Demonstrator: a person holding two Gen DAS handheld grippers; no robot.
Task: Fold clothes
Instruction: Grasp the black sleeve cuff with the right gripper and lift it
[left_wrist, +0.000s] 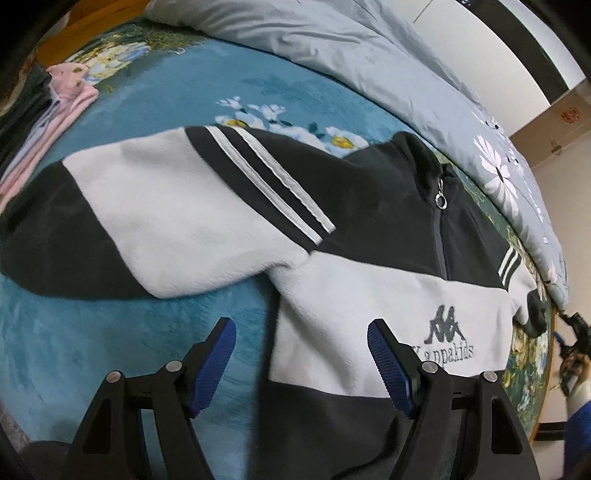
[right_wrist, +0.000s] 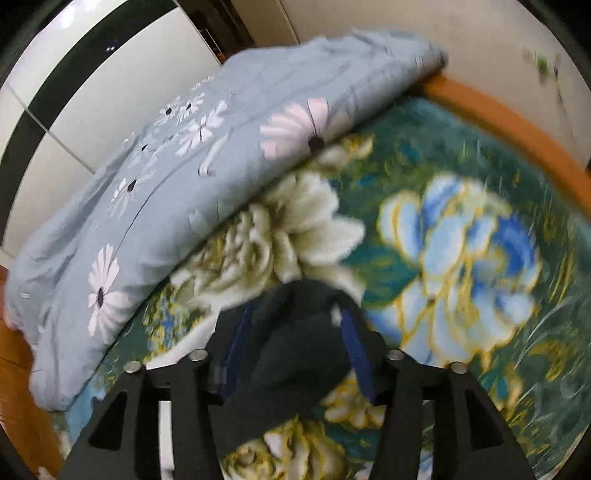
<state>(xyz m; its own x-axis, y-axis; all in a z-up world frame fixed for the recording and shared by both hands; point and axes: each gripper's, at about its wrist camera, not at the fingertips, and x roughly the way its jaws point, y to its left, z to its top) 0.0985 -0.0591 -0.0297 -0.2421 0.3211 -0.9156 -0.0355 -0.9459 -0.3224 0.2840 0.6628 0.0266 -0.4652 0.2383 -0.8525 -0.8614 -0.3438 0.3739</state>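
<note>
Here, right hand-held gripper (right_wrist: 295, 332) on cuff (right_wrist: 295, 354).

Left wrist view: looked forward and down from low and close over the jacket (left_wrist: 332, 229), toward the grey quilt (left_wrist: 369, 55). Right wrist view: faced the same quilt (right_wrist: 166, 166) across the floral blanket (right_wrist: 461, 240), very near, blurred. Shared: quilt, blanket (left_wrist: 147, 99), dark jacket cloth (right_wrist: 295, 354).

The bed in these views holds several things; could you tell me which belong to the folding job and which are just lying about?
In the job: fleece jacket; left gripper, open; right gripper, gripping the jacket's dark cuff.
Lying about: pink garment; daisy quilt; floral blanket.
</note>
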